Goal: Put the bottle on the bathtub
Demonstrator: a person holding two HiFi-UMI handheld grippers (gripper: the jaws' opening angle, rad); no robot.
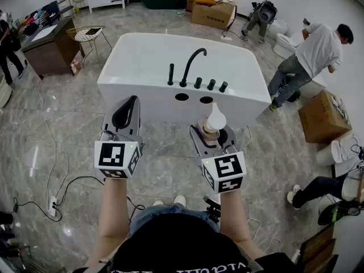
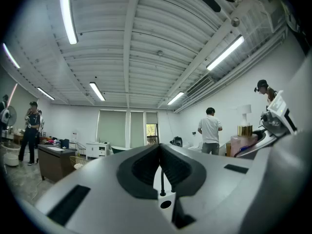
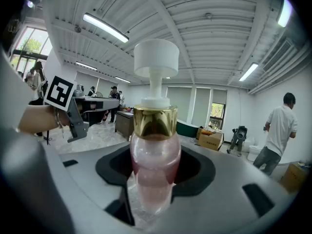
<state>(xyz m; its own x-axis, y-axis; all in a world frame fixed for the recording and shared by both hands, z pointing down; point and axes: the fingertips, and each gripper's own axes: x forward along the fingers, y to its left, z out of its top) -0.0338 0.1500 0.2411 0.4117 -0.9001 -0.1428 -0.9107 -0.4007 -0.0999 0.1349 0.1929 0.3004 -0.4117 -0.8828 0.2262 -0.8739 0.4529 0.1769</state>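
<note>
1. Bottle [image 3: 153, 165] of pink liquid, with gold collar and white pump top, stands upright in the right gripper [image 1: 211, 134], whose jaws are clenched on both sides of its body.
2. Held in the air, the bottle is in front of the near wall of the bathtub [image 1: 142, 92], close to the rim but not resting on it.
3. Left gripper [image 1: 126, 114] is raised alongside, apart from the bottle, its jaws closed together with nothing between them.
4. White bathtub carries a curved black faucet [image 1: 191, 66] on its near rim, with a row of black knobs [image 1: 210, 85] beside it.
5. Grey marble floor [image 1: 68, 124] surrounds the tub, and a cable [image 1: 48, 135] trails across it at left.
6. At right, well apart from the tub, a person in a white shirt [image 1: 310, 58] bends near a cardboard box [image 1: 321, 117].
</note>
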